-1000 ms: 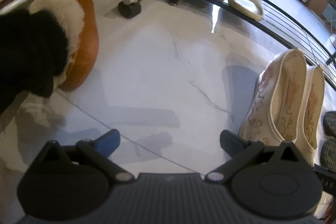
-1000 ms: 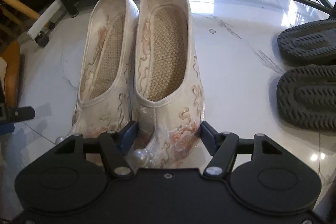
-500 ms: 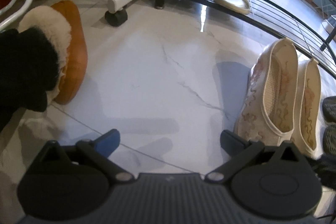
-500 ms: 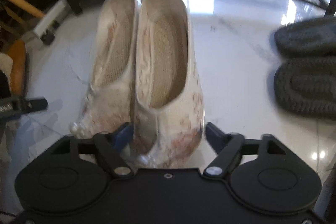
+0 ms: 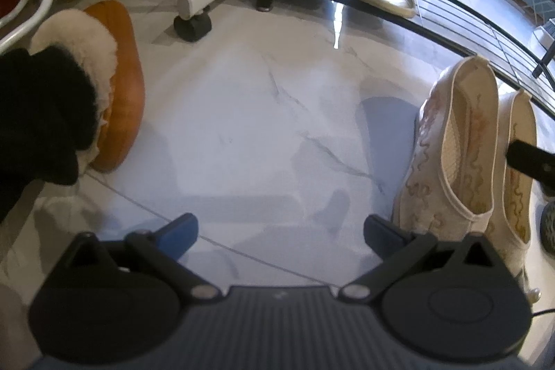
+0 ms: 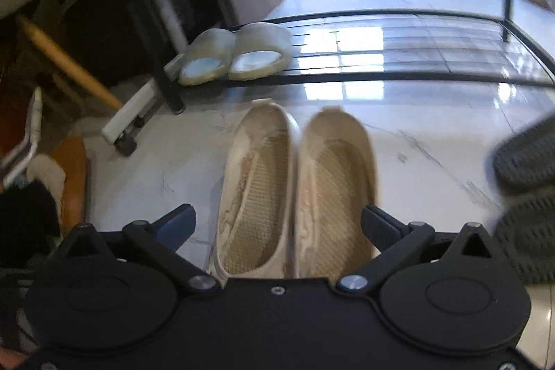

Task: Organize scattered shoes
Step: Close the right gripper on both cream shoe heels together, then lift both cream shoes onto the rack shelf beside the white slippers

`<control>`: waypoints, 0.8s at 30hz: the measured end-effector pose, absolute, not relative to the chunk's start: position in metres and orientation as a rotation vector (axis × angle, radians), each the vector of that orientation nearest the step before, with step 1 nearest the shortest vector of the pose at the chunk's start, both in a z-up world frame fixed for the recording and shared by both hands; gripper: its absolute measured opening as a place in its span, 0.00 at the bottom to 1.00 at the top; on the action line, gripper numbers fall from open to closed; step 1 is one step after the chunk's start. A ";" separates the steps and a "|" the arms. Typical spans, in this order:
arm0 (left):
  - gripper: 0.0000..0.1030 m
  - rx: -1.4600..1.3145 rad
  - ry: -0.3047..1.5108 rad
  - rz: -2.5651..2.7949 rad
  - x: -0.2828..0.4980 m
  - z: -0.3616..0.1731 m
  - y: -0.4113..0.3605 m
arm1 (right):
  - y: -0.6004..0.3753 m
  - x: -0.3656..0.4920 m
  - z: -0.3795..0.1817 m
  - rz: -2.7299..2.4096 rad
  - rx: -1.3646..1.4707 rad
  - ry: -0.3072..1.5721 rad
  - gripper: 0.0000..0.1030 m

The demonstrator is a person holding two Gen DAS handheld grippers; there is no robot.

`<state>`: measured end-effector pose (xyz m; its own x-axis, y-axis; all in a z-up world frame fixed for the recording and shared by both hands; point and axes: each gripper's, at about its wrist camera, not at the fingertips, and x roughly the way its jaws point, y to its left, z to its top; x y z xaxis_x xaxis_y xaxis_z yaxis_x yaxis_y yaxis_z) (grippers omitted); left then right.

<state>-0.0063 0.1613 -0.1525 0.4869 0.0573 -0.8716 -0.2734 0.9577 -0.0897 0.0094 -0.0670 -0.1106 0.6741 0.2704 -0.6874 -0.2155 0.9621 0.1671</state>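
Since a second ago the right gripper (image 6: 277, 226) has let go of the embroidered flat it was clamped on and pulled up and back; its jaws are opening, nearly as wide as they go, with nothing pressed between them. Both cream embroidered flats (image 6: 295, 193) now sit side by side on the marble floor (image 5: 242, 113), touching or nearly so, heels toward the black wire shoe rack (image 6: 416, 51) where a pair of pale slides (image 6: 236, 56) already rests on the bottom shelf. Left gripper (image 5: 281, 231) hasn't budged, jaws spread over bare floor, empty.

What I'd worry about: those flats are light and the floor looks slick, so a finger dragging low on the way out could knock the pair crooked. The dark rubber-soled shoes (image 6: 527, 196) lie upside down just to the right, easy to clip. And the tan fur-lined slipper (image 5: 114, 85) off to the left is soft and bulky, so a shallow pinch might just slip off the fluff
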 end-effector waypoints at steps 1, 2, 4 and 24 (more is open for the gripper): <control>0.99 -0.227 1.049 0.204 -0.006 -0.153 0.161 | -0.063 0.013 -0.113 0.257 0.045 0.784 0.96; 0.99 -0.225 1.052 0.204 -0.006 -0.154 0.161 | -0.062 0.018 -0.117 0.251 0.053 0.796 0.93; 0.99 -0.222 1.054 0.205 -0.006 -0.155 0.161 | -0.060 0.028 -0.127 0.243 0.078 0.821 0.89; 0.99 -0.193 1.102 0.211 0.002 -0.176 0.158 | -0.043 0.110 -0.148 0.121 -0.056 0.763 0.73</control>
